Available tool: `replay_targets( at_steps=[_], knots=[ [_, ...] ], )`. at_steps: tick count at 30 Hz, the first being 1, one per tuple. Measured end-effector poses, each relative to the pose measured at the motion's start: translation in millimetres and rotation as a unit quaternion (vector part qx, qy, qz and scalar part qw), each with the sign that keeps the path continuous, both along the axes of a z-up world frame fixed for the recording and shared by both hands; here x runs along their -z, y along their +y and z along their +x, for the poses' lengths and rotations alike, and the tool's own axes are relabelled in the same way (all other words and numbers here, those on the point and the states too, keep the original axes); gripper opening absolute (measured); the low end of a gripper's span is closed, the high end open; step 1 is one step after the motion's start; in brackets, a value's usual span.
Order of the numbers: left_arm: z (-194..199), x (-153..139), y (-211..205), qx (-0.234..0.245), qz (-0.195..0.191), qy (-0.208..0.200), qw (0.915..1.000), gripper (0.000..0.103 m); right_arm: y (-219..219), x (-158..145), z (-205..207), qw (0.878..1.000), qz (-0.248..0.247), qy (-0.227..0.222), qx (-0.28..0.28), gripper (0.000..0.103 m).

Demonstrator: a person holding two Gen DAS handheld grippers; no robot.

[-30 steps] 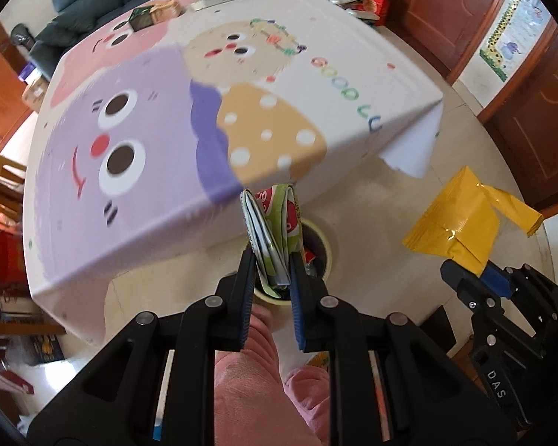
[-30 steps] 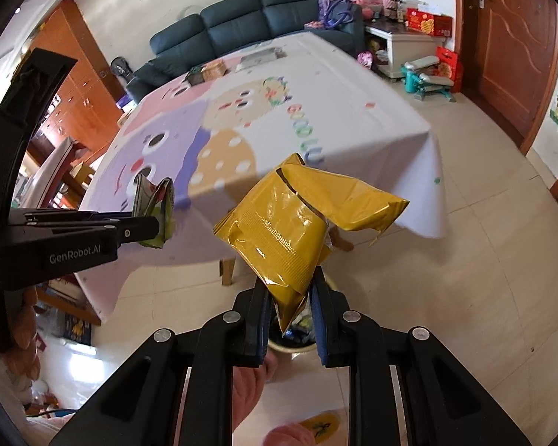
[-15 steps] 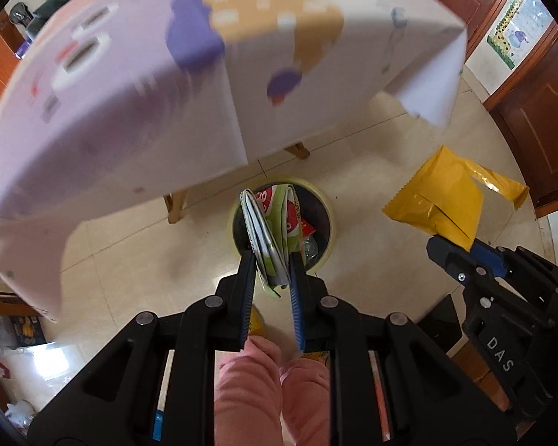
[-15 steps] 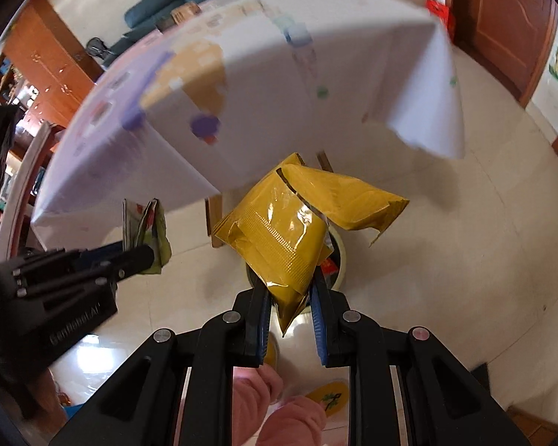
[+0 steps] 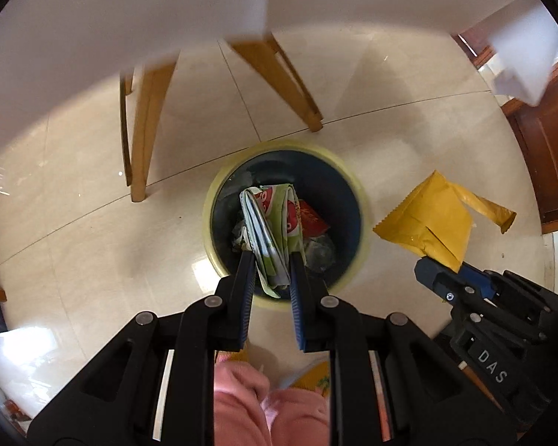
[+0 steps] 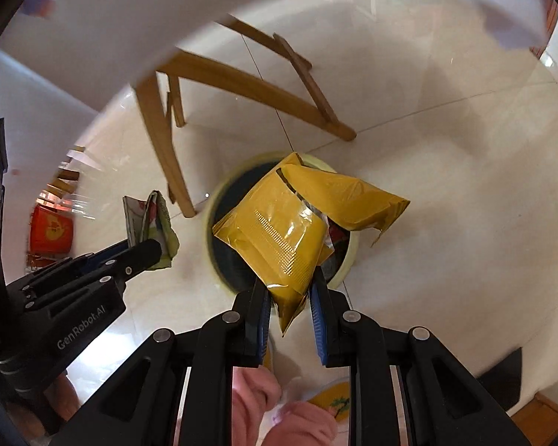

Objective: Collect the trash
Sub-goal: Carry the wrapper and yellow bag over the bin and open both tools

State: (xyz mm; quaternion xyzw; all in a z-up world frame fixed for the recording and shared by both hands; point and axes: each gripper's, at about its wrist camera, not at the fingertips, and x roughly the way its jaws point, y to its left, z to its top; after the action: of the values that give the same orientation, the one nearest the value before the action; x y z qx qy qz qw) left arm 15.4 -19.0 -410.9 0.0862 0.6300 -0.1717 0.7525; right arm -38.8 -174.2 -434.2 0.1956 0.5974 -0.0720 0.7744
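Above the round yellow-rimmed waste bin (image 5: 357, 200) on the tiled floor, left gripper (image 5: 269, 260) fingers clamp a folded green-and-red wrapper (image 5: 269, 223); right gripper (image 6: 288, 290) fingers clamp a crumpled yellow foil bag (image 6: 279, 230). Off-centre release risks the yellow bag catching the rim and landing outside.

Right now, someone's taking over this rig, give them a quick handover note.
Left gripper: shut on the green wrapper, held above the trash bin.
Right gripper: shut on the yellow bag, also in line with the bin in its own view.
Done: both pieces picked up and carried to the bin, which already holds trash.
Left: release both into it.
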Motion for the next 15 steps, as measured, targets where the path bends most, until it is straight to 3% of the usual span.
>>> replay_targets(
  at_steps=[7, 15],
  knots=[
    [6, 64, -9, 0.014, 0.003, 0.0, 0.9999, 0.016, 2, 72, 24, 1.0, 0.011, 0.015, -0.002, 0.019],
    [19, 92, -17, 0.028, -0.008, -0.012, 0.9995, 0.024, 14, 117, 50, 0.999, 0.007, 0.017, -0.034, 0.023]
  ],
)
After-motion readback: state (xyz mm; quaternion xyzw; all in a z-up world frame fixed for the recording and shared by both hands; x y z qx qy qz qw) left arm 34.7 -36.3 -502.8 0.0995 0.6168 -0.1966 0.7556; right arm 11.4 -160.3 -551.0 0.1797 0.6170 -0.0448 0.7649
